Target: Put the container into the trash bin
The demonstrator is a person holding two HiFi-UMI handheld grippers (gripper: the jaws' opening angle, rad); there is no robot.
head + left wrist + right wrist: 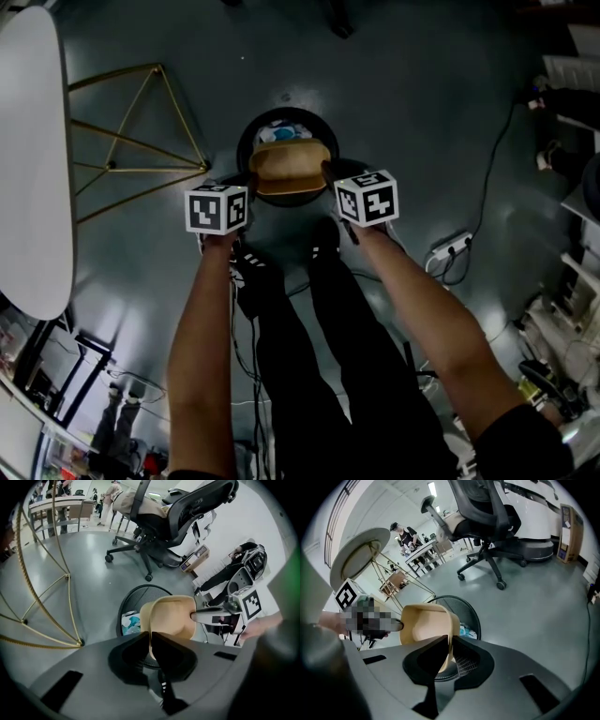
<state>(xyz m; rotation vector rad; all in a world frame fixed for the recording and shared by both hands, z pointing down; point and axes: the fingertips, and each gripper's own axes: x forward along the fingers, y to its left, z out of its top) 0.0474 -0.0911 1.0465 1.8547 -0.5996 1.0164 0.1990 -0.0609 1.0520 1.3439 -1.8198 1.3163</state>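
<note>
Much of the trash bin [249, 133] is hidden behind the container [289, 169].

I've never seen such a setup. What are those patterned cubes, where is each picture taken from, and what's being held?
No robot here: a person holds a pair of tongs in each hand; the patterned cubes are part of them. One picture comes from a camera on the person's head, looking down at the arms and grey floor. The other two come from cameras riding on each pair of tongs. The left tongs and right tongs each pinch an opposite edge of a tan container, holding it over a black mesh trash bin with some rubbish inside.
</note>
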